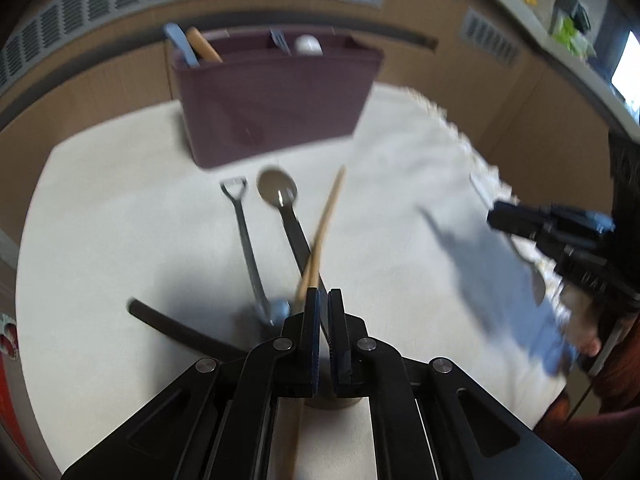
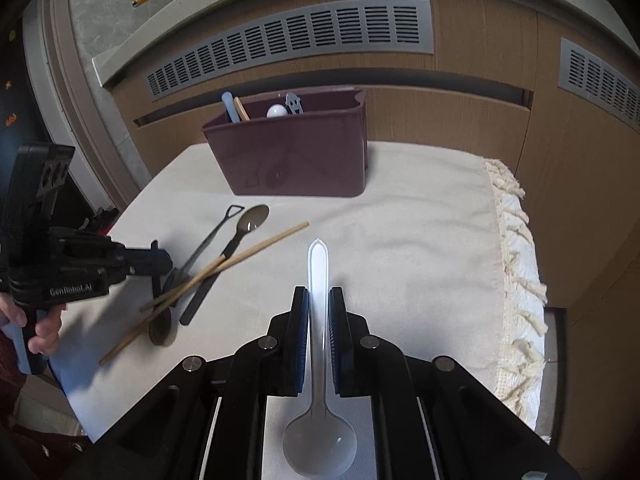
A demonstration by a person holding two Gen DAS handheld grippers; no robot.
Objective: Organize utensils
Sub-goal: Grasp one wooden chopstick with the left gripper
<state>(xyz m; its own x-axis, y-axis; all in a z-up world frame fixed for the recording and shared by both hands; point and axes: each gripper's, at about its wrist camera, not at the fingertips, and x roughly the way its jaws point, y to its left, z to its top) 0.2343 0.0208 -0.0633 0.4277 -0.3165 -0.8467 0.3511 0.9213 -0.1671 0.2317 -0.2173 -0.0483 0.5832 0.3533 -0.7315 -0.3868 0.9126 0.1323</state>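
Note:
My left gripper (image 1: 323,300) is shut on a wooden chopstick (image 1: 326,224) and holds it slanting over the table; it also shows in the right wrist view (image 2: 160,264). My right gripper (image 2: 318,300) is shut on a clear plastic spoon (image 2: 318,280), bowl toward the camera, handle pointing forward. A maroon utensil holder (image 2: 292,152) stands at the back of the cloth with several utensils in it; it also shows in the left wrist view (image 1: 276,96). On the cloth lie a black-handled spoon (image 2: 244,232), a slim metal spoon (image 1: 248,248) and a second chopstick (image 2: 240,260).
A white cloth (image 2: 420,248) covers the table, with a fringe (image 2: 516,240) along its right edge. A wooden wall with grey vents (image 2: 292,40) stands behind. A dark utensil handle (image 1: 176,328) lies at the left.

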